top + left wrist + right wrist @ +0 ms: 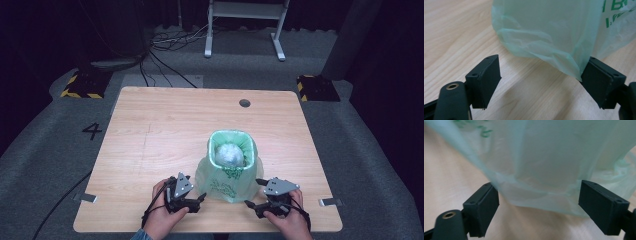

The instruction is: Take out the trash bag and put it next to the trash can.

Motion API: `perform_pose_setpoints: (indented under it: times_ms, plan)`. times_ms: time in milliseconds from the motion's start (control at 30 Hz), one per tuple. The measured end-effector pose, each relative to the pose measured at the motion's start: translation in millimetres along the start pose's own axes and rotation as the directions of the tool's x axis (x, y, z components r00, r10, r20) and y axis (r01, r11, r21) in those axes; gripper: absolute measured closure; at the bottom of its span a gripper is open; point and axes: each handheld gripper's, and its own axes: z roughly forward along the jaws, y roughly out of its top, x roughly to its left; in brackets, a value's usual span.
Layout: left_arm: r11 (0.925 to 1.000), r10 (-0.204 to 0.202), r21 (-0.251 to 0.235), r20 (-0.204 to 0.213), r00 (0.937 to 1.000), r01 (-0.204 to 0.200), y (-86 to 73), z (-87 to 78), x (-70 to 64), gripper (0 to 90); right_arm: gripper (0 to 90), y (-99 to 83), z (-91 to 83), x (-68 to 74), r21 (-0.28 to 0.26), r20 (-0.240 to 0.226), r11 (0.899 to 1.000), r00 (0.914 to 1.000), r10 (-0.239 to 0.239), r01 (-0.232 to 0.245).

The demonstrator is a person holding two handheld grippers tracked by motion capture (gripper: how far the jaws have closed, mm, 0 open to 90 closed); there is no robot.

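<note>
- Closing in on the bag from both sides, the left claw [200,199] and right claw [251,203] sit low in the high view's frame, each held in a hand at the near edge of the table [150,130].
- Both claws are wide open and grip nothing. In the left gripper view the bag's lower folds reach the right-hand jaw; in the right gripper view the film hangs between and just beyond the jaws, the left-hand one at its edge.
- Judging from this, the work is at its start: the green plastic bag [227,172] lines a small bin just right of centre, rim folded over the top, a crumpled pale wad [229,155] inside. Pinching the film and lifting or tying it is all left to do.
- Nothing else lies on the table; a cable hole [244,103] sits near its far edge.
- Beyond, in the upper frame, loose cables [172,40] and a white stand [245,25] are on the floor, well clear.
</note>
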Motion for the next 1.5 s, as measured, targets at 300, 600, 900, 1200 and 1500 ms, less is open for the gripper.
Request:
perform_pose_setpoints:
  times_ms: [300,600,900,1200,1500]
  plan:
    - [0.9997,0.012,0.021,0.067,0.9977,-0.013,12.0,5.8,3.3,80.2,82.7,5.7,-4.7,-8.1,-0.045,-0.016,0.999,0.9999,0.005,-0.006]
    - [0.9972,0.038,-0.066,0.083,0.9958,-0.033,23.8,-40.9,-4.0,89.8,90.0,13.6,-48.4,2.4,-0.146,0.025,0.989,0.9992,-0.033,0.036]
    - [0.9788,0.07,-0.195,0.027,0.9972,-0.063,43.4,-86.7,-7.1,89.9,90.0,34.9,-92.5,15.8,-0.24,0.077,0.966,0.9934,-0.085,0.101]
    - [0.9616,0.075,-0.264,-0.01,0.9971,-0.075,86.1,-100.0,8.8,89.8,90.0,75.2,-115.3,2.5,-0.298,0.136,0.941,0.9831,-0.123,0.159]
    - [0.9795,0.002,-0.201,0.001,1.0,-0.002,110.7,-57.4,39.3,89.7,90.0,94.6,-90.9,-44.3,-0.252,0.183,0.962,0.981,-0.064,0.11]
